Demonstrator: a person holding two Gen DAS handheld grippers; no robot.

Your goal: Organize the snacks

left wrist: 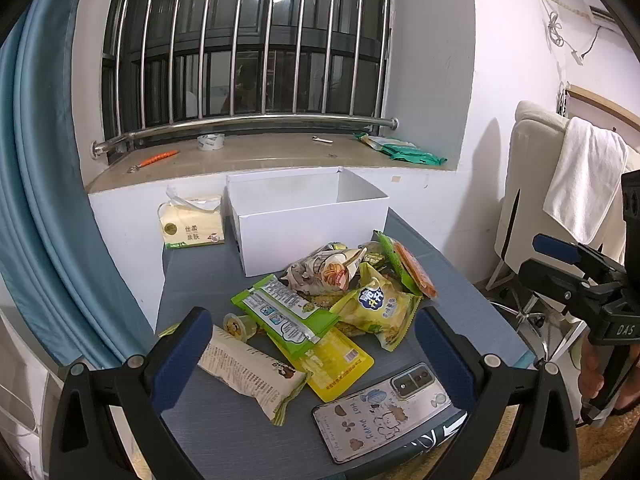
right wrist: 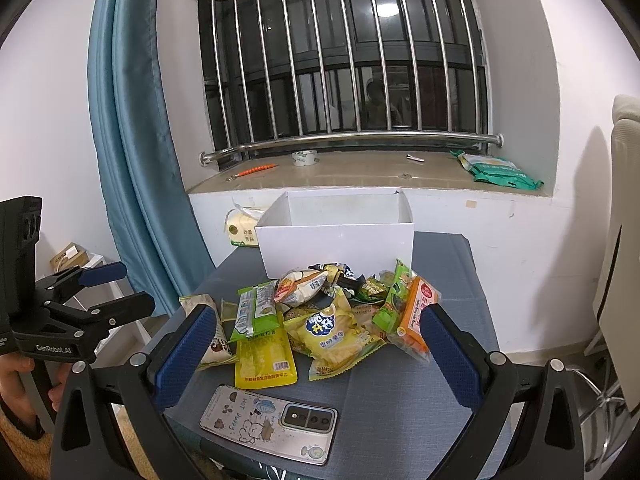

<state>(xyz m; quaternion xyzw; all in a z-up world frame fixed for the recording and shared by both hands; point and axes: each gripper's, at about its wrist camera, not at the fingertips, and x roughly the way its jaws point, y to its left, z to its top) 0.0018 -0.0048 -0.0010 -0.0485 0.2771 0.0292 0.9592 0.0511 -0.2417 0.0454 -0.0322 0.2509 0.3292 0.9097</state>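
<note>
Left gripper (left wrist: 312,344) spread wide, nothing between its pads, hovering above the table (left wrist: 208,280). Right gripper (right wrist: 316,352) likewise wide apart and holding nothing.

Between the left fingers: green pack (left wrist: 286,314) lying across a yellow pouch (left wrist: 336,360), with a beige bar (left wrist: 252,374) just inside the left pad (left wrist: 182,354) and a small cup (left wrist: 240,326) beside it. Nearer the right pad, a phone (left wrist: 384,410) face down, apart from the pile. Just ahead of the fingertips, a yellow chips bag (left wrist: 376,308), a crumpled wrapper (left wrist: 324,270) and an orange pack (left wrist: 412,270) leaning on the heap.

Between the right fingers: same heap, chips bag (right wrist: 332,332) in the middle, yellow pouch (right wrist: 264,356) toward the left pad, orange pack (right wrist: 416,320) touching up against the right pad's side of the view, phone (right wrist: 268,420) closest in.

Beyond the snacks, straight ahead of both grippers: white box (left wrist: 308,216), open on top, snacks all outside it. Left of the box, a tissue pack (left wrist: 192,226). Further out, a sill (left wrist: 260,156) with a tape roll (left wrist: 211,142), an orange tool (left wrist: 158,159) and green packets (left wrist: 404,150), under a barred window (left wrist: 248,40). Blue curtain (left wrist: 44,200) far left.
</note>
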